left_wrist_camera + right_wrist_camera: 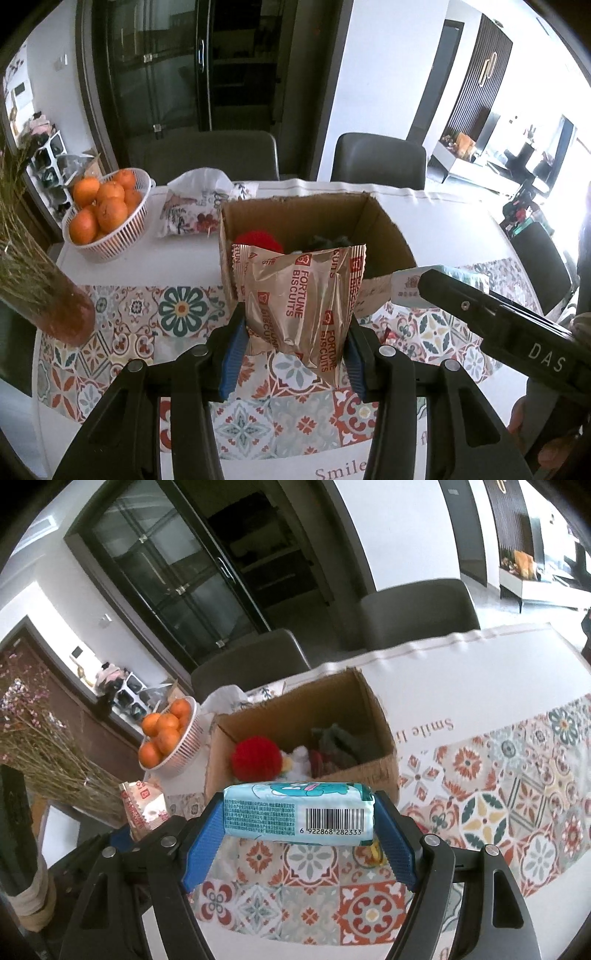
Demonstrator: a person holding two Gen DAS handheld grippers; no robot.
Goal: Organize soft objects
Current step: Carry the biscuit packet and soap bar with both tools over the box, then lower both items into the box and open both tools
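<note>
Crinkly foil biscuit packet pinched in left claw; right claw clamps plump tissue pack.

Box contents half hidden

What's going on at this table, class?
A person holds a gripper in each hand. The left gripper is shut on a Fortune Biscuits packet, and the right gripper is shut on a blue tissue pack. Both are held above the patterned tablecloth, in front of an open cardboard box that already contains a red plush toy and other soft things.
</note>
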